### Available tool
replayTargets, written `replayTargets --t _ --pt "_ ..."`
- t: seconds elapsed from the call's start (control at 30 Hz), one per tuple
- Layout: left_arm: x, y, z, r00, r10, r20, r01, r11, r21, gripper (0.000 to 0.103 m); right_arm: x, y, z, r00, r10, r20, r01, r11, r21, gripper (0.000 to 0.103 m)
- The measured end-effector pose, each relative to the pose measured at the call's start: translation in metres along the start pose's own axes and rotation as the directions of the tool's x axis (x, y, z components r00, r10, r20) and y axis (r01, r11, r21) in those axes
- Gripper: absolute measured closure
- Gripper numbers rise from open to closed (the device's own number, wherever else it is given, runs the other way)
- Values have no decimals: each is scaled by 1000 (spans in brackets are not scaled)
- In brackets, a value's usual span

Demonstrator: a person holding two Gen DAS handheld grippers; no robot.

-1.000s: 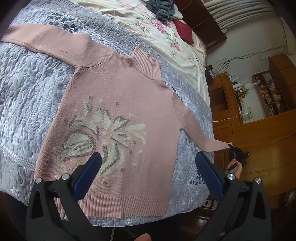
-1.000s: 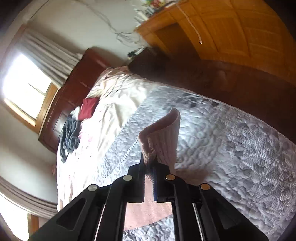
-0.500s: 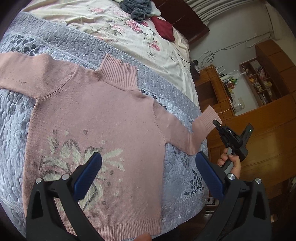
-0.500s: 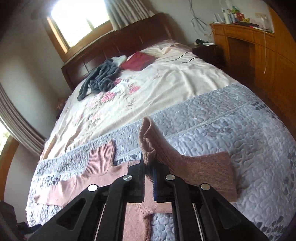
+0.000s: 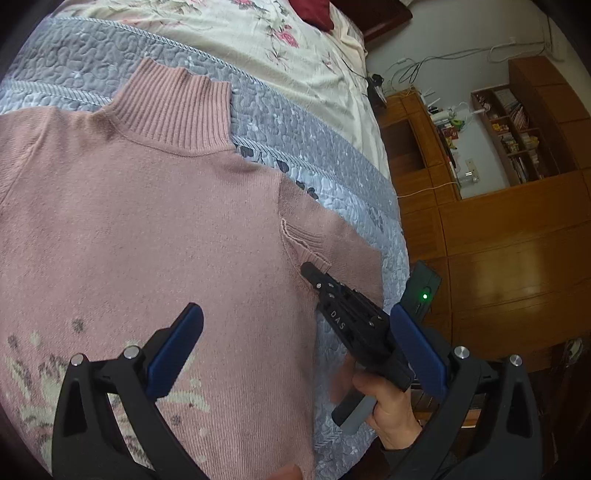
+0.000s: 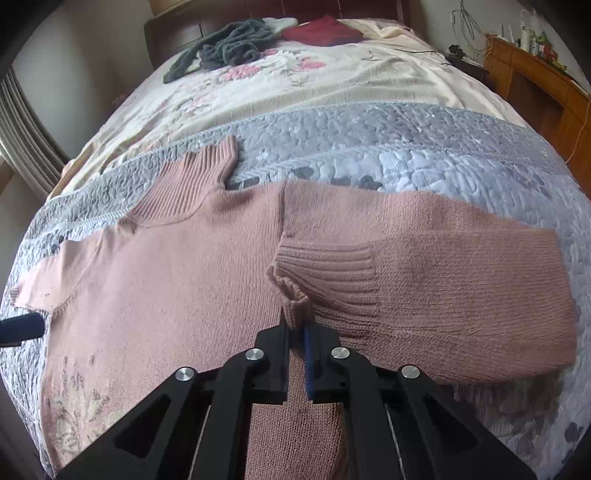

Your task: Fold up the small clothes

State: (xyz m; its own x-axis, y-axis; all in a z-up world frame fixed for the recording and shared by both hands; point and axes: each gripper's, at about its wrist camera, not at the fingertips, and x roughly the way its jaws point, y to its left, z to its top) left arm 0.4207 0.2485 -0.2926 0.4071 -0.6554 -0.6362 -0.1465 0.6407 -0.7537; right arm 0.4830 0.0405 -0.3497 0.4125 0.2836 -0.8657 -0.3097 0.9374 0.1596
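Observation:
A pink knit sweater point(image 5: 147, 229) with a pale flower pattern lies flat, front up, on a grey quilted blanket point(image 5: 314, 147). Its right sleeve point(image 6: 443, 266) is folded inward, so the ribbed cuff point(image 6: 325, 269) rests on the body near the armpit. My right gripper point(image 6: 297, 328) is shut on that cuff's edge; in the left wrist view the right gripper point(image 5: 314, 273) shows as a black tool held by a hand point(image 5: 388, 402). My left gripper point(image 5: 291, 343) hangs open above the sweater's lower right side, holding nothing. The left sleeve point(image 6: 40, 280) stays stretched out.
A floral cream sheet point(image 6: 295, 81) covers the far bed, with a dark grey garment point(image 6: 225, 48) and a red one point(image 6: 321, 33) near the headboard. Wooden cabinets and shelves point(image 5: 517, 221) stand right of the bed. The bed's right edge point(image 5: 399, 258) runs close to the folded sleeve.
My right gripper carried the sleeve cuff from the bed's right edge inward onto the sweater body, folding the sleeve over. My left gripper moved closer over the sweater's right side, still open.

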Motion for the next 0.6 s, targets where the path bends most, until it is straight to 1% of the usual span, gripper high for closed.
replayTargets --t 0.03,0.1,0.13,0.17,0.2,0.27,0.37,0.4,0.47,0.5,0.53,0.57,0.6 --pt "17 2 6 999 -20 -27 20 1000 -13 3 2 0 -4 1000 4 -13 -4 1000 -7 88" --pt "52 13 17 994 -64 -87 57 995 -84 3 -4 -1 -13 999 39 6 -39 999 -17 57" --pt "70 17 22 988 -102 -117 87 988 -125 3 -12 -2 -18 999 46 25 -46 999 -19 51" --pt "88 20 25 980 -134 -145 111 982 -153 3 -22 -4 -24 998 49 46 -49 999 -15 44" --pt "103 21 29 977 -138 -165 110 979 -170 3 -33 -9 -30 996 66 63 -66 998 -5 42" --pt "130 22 34 972 -128 -196 90 977 -192 3 -53 -22 -47 992 105 74 -109 993 52 42" --pt "158 24 38 962 -141 -233 86 969 -231 3 -76 -33 -82 986 142 85 -152 980 126 41" --pt "164 22 40 959 -148 -242 94 970 -224 3 -81 -36 -94 985 154 80 -164 976 145 41" --pt "175 17 41 953 -138 -270 85 977 -198 4 -89 -41 -115 984 163 70 -173 968 180 41" --pt "177 16 42 954 -117 -275 67 980 -187 8 -91 -43 -124 984 167 64 -177 963 202 41" --pt "179 15 44 956 -103 -274 54 982 -179 29 -93 -45 -132 983 175 58 -184 956 227 41" --pt "181 13 46 954 -94 -284 46 984 -173 48 -95 -47 -140 981 187 53 -194 948 252 40" --pt "183 13 47 953 -71 -296 21 986 -168 78 -97 -49 -145 979 199 48 -204 940 275 40"
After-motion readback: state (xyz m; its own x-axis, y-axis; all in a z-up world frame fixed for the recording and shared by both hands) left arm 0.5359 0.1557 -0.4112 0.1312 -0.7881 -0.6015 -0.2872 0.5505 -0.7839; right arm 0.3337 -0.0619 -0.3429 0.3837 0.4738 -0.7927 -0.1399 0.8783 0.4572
